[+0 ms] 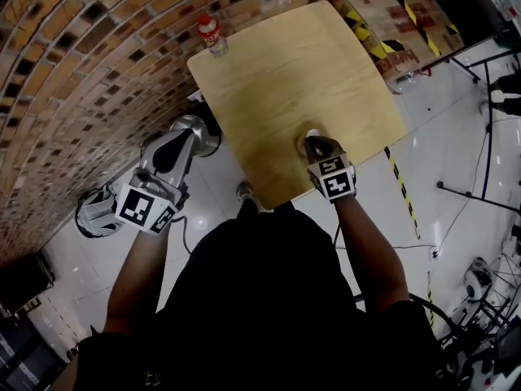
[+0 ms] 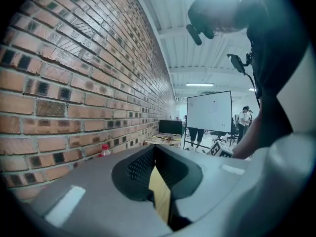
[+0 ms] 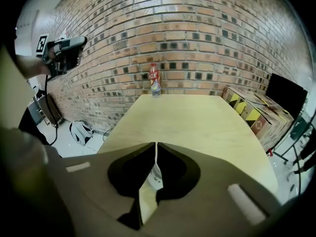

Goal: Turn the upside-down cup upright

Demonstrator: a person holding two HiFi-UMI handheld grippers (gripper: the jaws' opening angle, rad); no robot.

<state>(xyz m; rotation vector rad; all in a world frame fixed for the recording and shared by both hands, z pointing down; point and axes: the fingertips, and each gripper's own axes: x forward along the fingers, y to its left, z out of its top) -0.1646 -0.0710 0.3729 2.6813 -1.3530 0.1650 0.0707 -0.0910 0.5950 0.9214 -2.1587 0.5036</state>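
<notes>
A long brick wall (image 1: 73, 72) bounded the pale wooden table (image 1: 301, 80) where the job was under way, the person leaning over its near edge. The left gripper (image 1: 194, 129) was held off the table's left side, above the floor, its jaws together on nothing, apparently parked clear because one tool was enough for the turn. The right gripper (image 1: 317, 142) sat low over the near part of the tabletop, jaws pressed almost tip to tip on a thin, pale translucent sliver, evidently the wall of the cup (image 3: 154, 177), pinched at its edge so it could be swung over. A red-capped bottle (image 1: 212, 35) stood well apart at the far corner by the wall.
</notes>
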